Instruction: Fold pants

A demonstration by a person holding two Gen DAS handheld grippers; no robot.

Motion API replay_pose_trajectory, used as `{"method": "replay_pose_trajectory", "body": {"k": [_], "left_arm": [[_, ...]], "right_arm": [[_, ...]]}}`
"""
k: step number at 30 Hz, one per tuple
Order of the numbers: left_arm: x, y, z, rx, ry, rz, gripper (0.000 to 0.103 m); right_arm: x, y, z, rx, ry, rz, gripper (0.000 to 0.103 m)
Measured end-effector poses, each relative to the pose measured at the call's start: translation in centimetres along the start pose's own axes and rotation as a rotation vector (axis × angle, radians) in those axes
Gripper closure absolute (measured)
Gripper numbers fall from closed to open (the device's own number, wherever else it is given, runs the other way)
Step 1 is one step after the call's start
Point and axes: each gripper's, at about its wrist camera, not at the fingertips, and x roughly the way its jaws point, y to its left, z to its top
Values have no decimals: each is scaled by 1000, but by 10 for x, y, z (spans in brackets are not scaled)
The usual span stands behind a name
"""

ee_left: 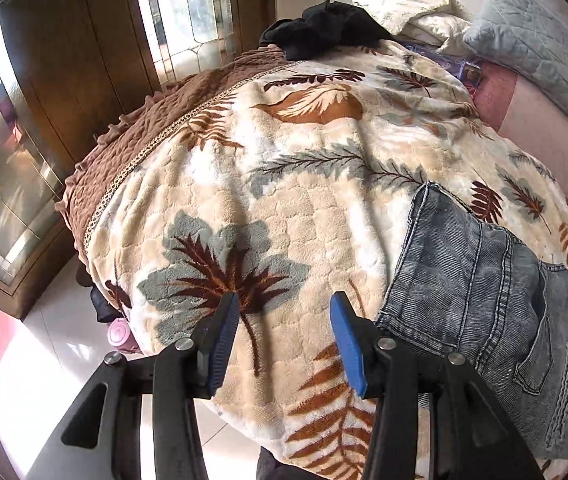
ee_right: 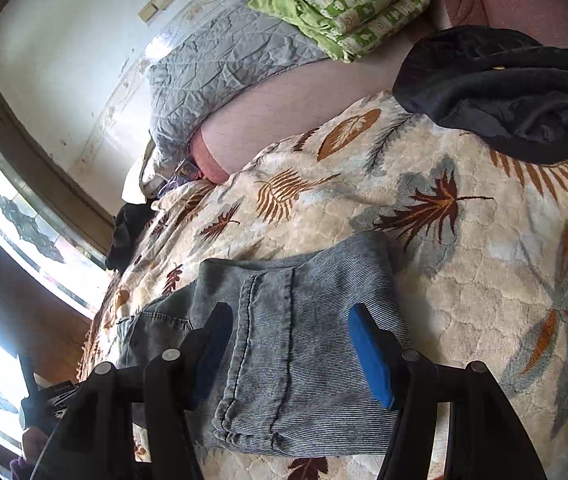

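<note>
The grey-blue jeans (ee_left: 484,280) lie folded into a compact bundle on a cream leaf-print blanket (ee_left: 284,160) that covers the bed. In the left wrist view they sit to the right of my left gripper (ee_left: 284,304), which is open over bare blanket with nothing between its blue pads. In the right wrist view the folded jeans (ee_right: 284,380) lie directly under my right gripper (ee_right: 290,312). Its jaws stand wide apart, one on each side of the bundle's top, and the pads (ee_right: 372,360) do not press on the cloth.
A black garment (ee_right: 504,88) is heaped on the blanket (ee_right: 464,300) beyond the jeans, and another dark heap (ee_left: 324,28) lies at the bed's far edge. A green quilt (ee_right: 364,0) and a grey quilted cover (ee_right: 223,68) lie near the wall. Wooden glass-panelled doors (ee_left: 43,120) stand left of the bed.
</note>
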Motion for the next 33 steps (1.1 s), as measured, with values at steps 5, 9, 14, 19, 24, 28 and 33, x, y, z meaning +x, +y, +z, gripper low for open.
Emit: {"method": "replay_pose_trajectory", "body": {"k": [5,9,14,19,24,28,33], "left_arm": [[-7,-35,14,104,-56,-105,39],[13,-67,26,220,12,-123,21],[48,-53,24,133,162,-225,21],[79,-57,20,138,296,-364,22],[73,-80,23,199,278,-401,28],[65,-88,10,242,285,-371,30],[58,-78,0,215,278,-388,33]], "right_arm": [[18,20,-10,-71,23,-25,39],[27,29,-13,-87,42,-13,39],[31,31,-12,-82,46,-5,39],[36,37,-13,-106,58,-2,39],[35,39,-14,-125,50,-16,39],[39,36,-13,-110,59,-19,39],[42,39,-13,-114,65,-14,39]]}}
